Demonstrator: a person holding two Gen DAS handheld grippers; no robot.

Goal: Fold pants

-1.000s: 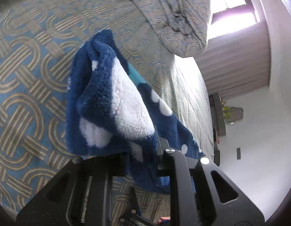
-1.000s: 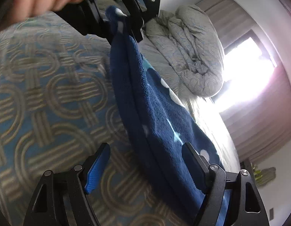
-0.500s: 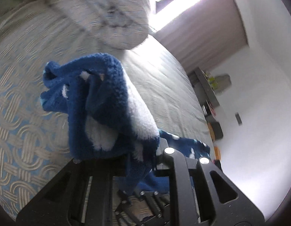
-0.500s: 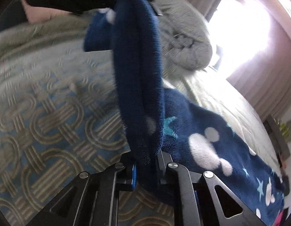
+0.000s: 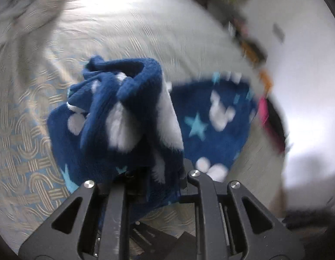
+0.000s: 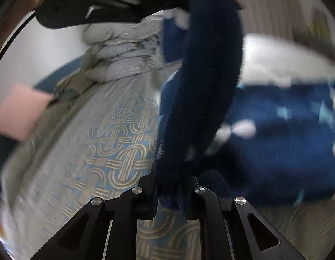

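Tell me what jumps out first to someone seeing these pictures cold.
The fluffy navy pants with white blobs and pale stars fill both views, bunched in the left claw and stretched as a dark band into the right claw. Beneath lies a patterned bedspread, with a rumpled grey duvet behind.

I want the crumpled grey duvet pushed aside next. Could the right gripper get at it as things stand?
Probably not yet. The right gripper has its jaws shut on the blue fleece pants, which hang between it and the duvet. It would have to let go first.
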